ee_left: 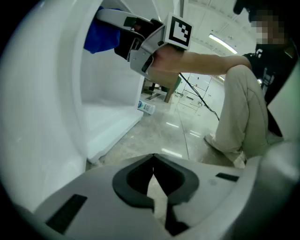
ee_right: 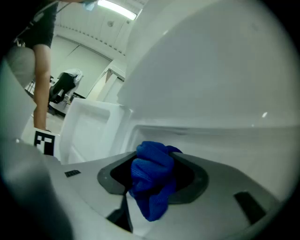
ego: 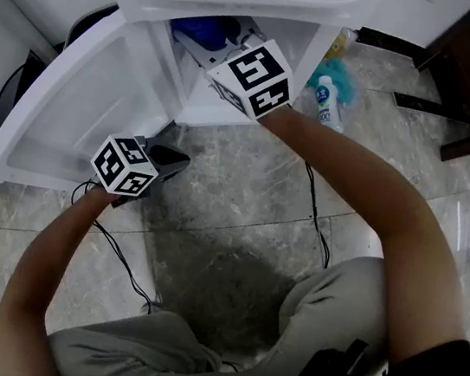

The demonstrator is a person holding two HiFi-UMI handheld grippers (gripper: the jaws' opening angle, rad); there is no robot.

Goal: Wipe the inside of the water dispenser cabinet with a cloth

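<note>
White water dispenser cabinet [ego: 320, 38], open at floor level, with the blue cloth inside it in your right tongs.

Your head view takes in the cabinet's whole opening and its swung-out door [ego: 72, 106]. The right gripper view shows only bare white inner walls close up. Your right gripper [ee_right: 152, 161] reaches into the cabinet, its jaws part-way closed and pressing on the cloth [ee_right: 151, 180], a bunched, ribbed, deep-blue wad bulging past the pads. From your head view those jaws hide behind the marker cube [ego: 253, 76], and only a scrap of blue shows. Your left gripper [ee_left: 153, 174] hangs outside the cabinet beside the door, jaws pressed together on nothing. A small bottle [ego: 325, 100] sits on the floor [ego: 242, 201] just right of the cabinet, its label unreadable.
</note>
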